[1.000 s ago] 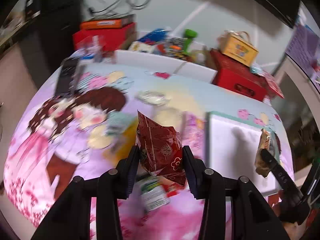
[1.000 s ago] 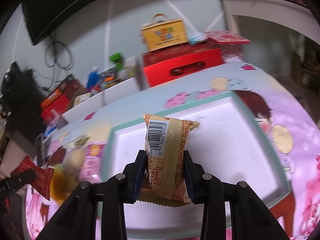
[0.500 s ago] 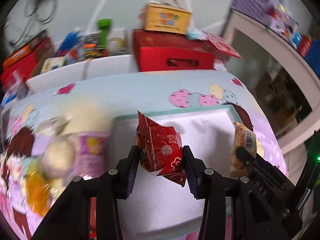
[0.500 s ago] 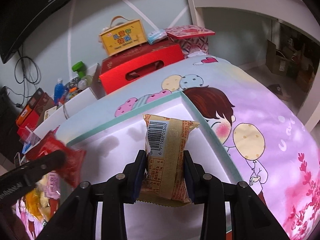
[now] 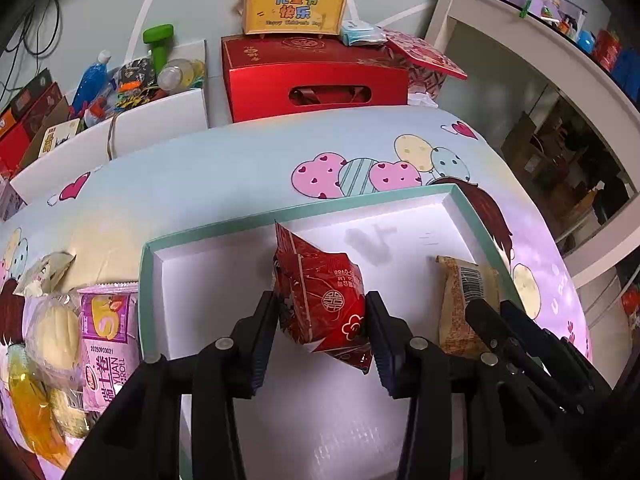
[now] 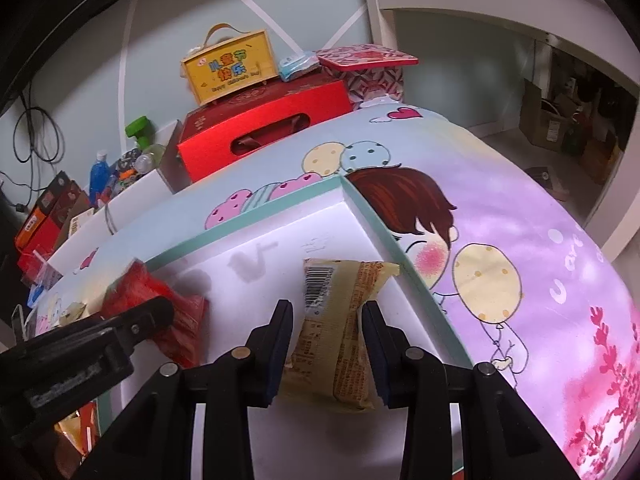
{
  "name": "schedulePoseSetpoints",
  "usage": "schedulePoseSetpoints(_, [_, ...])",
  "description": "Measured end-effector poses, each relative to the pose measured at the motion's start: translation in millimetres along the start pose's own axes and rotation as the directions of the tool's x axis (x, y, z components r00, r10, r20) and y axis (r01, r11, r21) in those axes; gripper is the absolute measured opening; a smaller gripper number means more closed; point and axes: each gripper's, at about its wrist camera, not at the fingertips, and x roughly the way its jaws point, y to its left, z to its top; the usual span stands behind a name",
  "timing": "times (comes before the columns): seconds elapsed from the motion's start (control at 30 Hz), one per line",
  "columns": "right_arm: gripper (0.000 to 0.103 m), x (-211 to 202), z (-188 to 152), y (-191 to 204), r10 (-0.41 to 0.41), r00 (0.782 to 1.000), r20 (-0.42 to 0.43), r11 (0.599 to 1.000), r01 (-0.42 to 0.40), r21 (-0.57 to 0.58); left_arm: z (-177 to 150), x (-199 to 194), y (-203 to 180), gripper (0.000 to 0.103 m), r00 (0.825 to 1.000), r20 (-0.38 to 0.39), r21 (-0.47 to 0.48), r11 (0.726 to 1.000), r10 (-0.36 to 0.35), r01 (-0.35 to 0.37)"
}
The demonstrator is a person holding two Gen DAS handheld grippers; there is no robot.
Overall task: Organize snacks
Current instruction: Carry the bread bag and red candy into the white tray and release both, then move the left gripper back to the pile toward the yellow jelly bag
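Note:
Over the middle of the white tray with a teal rim (image 5: 304,210) hangs a red snack packet (image 5: 320,300), and my left gripper (image 5: 322,310) is shut on it. A beige snack packet with a barcode (image 6: 336,320) sits between the fingers of my right gripper (image 6: 326,314), which is shut on it low over the tray's (image 6: 260,220) right part, near the right rim. The left wrist view shows that beige packet (image 5: 460,292) to the right of the red one. From the right wrist view, the red packet (image 6: 160,296) appears at the left, blurred.
Several loose snacks (image 5: 96,336) lie on the cartoon-print cloth left of the tray. Behind the table stand a red box (image 5: 316,80) with a yellow gift box (image 5: 294,4) on it and a white bin of clutter (image 5: 120,120). A white shelf (image 5: 540,52) rises at the right.
My left gripper swung right from the snack pile to above the tray, carrying the red packet. My right gripper moved toward the tray's right rim and lower; its beige packet sits lower between the fingers.

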Motion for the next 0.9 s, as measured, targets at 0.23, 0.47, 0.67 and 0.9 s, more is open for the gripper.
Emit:
schedulePoseSetpoints(0.23, [0.044,-2.7,0.7,1.8,-0.006,1.0,0.003,1.0,0.006,-0.011,-2.9,-12.4,6.0,0.084,0.999,0.027,-0.035,0.999,0.019,-0.018])
schedulePoseSetpoints(0.47, [0.074,-3.7,0.3,6.0,-0.022,1.0,0.005,0.999,0.022,-0.023,-6.5,-26.5,25.7,0.087,0.995,0.056,-0.08,0.994,0.08,-0.075])
schedulePoseSetpoints(0.67, [0.098,-5.4,0.1,10.9,-0.028,0.999,0.018,0.999,0.028,-0.04,-13.9,-26.5,50.8,0.095,0.982,0.045,-0.124,0.977,0.181,-0.174])
schedulePoseSetpoints(0.9, [0.103,-10.0,-0.1,17.2,-0.006,1.0,0.028,0.998,0.008,-0.056,-24.5,-31.1,67.8,0.101,0.964,0.06,-0.138,0.959,0.258,-0.248])
